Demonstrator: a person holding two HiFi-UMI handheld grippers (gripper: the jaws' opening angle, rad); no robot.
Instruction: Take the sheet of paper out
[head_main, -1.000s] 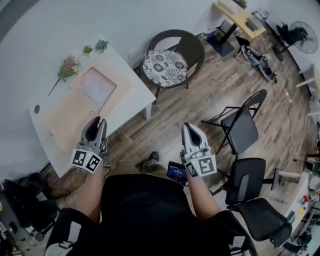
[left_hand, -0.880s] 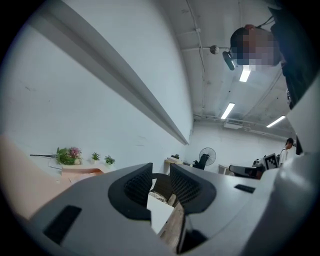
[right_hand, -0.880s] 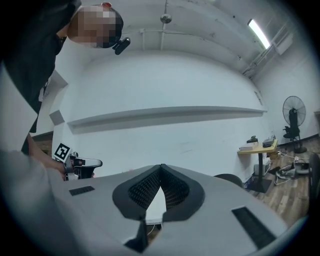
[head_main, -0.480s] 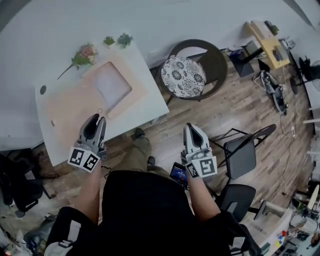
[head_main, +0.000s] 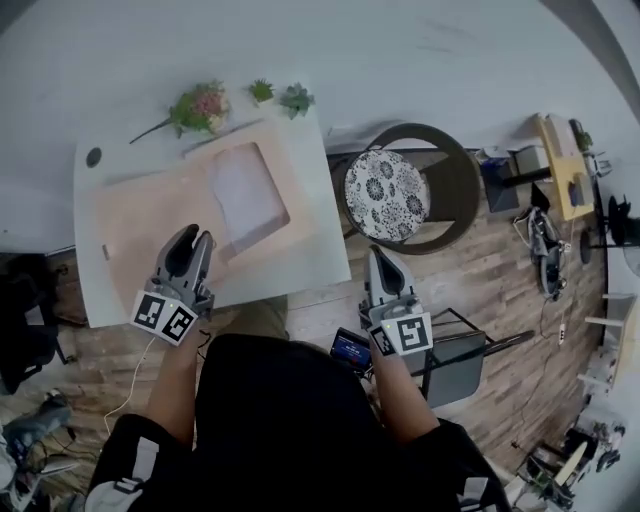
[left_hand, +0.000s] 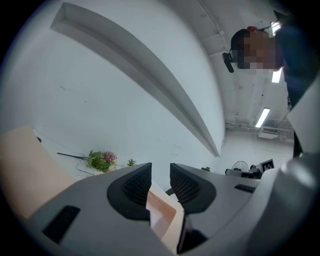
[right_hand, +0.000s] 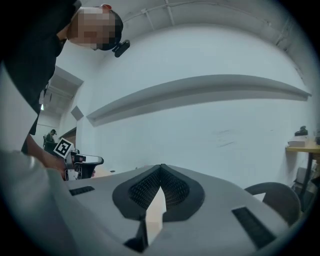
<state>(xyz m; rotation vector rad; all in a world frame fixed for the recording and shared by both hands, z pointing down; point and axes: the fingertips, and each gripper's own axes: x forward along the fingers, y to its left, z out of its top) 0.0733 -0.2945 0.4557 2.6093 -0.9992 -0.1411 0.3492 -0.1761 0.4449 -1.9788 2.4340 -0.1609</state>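
The table (head_main: 320, 235) has swung from upper left toward mid-frame, so the left gripper (head_main: 192, 240), wide and empty, now hangs over the beige folder (head_main: 140, 225) holding the sheet (head_main: 245, 195), the right gripper (head_main: 378, 255) closed off-table: still approaching.

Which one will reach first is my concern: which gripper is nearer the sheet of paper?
Left. The left gripper is over the table, just short of the sheet of paper; the right gripper is past the table's corner, over the floor.
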